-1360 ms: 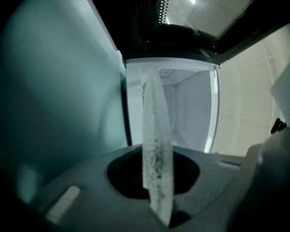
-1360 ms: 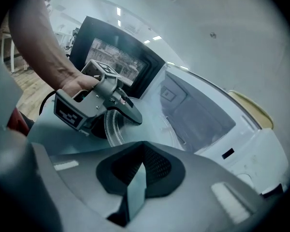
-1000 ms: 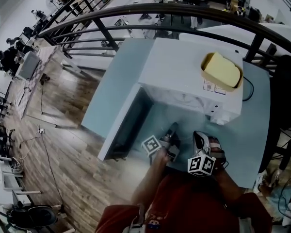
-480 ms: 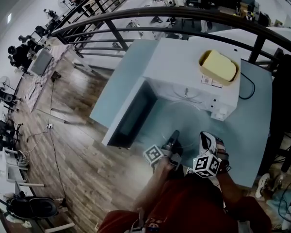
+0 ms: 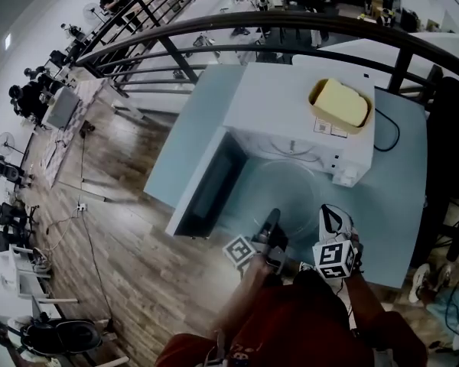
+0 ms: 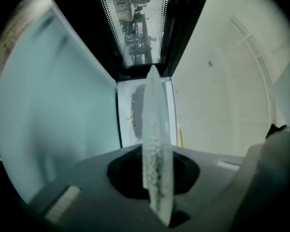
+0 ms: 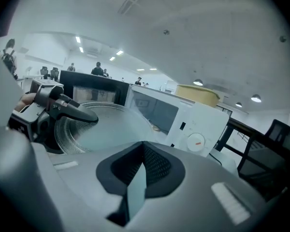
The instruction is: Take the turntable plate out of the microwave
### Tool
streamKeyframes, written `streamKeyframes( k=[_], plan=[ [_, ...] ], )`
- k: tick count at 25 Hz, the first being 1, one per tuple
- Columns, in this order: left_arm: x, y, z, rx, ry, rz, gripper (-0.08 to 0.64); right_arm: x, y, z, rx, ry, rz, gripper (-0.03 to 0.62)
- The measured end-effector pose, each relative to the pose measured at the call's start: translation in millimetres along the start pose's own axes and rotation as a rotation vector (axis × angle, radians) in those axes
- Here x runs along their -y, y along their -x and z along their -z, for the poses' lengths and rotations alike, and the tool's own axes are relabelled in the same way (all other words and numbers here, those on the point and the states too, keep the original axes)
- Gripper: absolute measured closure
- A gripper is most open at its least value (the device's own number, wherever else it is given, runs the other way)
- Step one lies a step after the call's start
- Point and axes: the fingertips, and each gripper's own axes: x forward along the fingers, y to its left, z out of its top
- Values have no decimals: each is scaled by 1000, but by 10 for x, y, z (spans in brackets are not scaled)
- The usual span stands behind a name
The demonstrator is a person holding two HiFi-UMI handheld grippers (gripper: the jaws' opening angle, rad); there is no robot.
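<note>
Door (image 5: 206,193): it stands swung open at the far left of the microwave (image 5: 298,121), with its dark window panel turned toward the cavity.
Left gripper (image 5: 271,222): it is clenched on the near-left rim of the turntable plate (image 5: 287,193). In the left gripper view, the rim stands edge-on between the jaws.
Plate, position: it is out of the cavity, held in the air just in front of the open mouth and above the pale blue table (image 5: 402,205).
Plate, appearance: it is a round disc of clear glass with a pebbled, frosted edge and faint concentric rings. We see the table through it.
Right gripper (image 5: 327,216): it is clenched on the near-right rim, with a thin sliver of glass pinched between the jaws.
Microwave top: a yellow tub (image 5: 340,104) sits on it, well apart from the plate.
Risk, slip: both bites are narrow and on the near edge of smooth glass. We judge that the unsupported far side could lever the plate out of the jaws.
Risk, twist: if our two hands move unevenly, the rim could pop free or crack.
Risk, collision: a swing to the left could knock the plate against the door.
Risk, set-down: a hard landing on the table could chip the edge.
</note>
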Motion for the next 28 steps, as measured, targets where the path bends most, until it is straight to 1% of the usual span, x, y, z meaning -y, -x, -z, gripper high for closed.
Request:
streamKeyframes(
  k=[4, 8, 13, 16, 19, 23, 28],
  plan=[
    [133, 24, -137, -18, -8, 15, 537, -39, -21, -141, 13, -62, 19, 594],
    [193, 41, -309, -33, -7, 21, 537, -70, -35, -338, 51, -132, 36, 594],
    [373, 77, -451, -71, -21, 54, 537, -74, 22, -546, 98, -204, 93, 594],
    [449, 141, -531, -93, -45, 53, 537, -63, 98, -689, 147, -234, 131, 594],
    [539, 213, -602, -104, -41, 56, 537, -37, 203, -817, 186, -264, 167, 594],
    [686, 256, -635, -111, -16, 82, 537, 63, 316, -873, 214, -291, 216, 594],
    [894, 293, -662, -123, -42, 106, 537, 165, 497, -896, 263, -356, 276, 594]
  ],
)
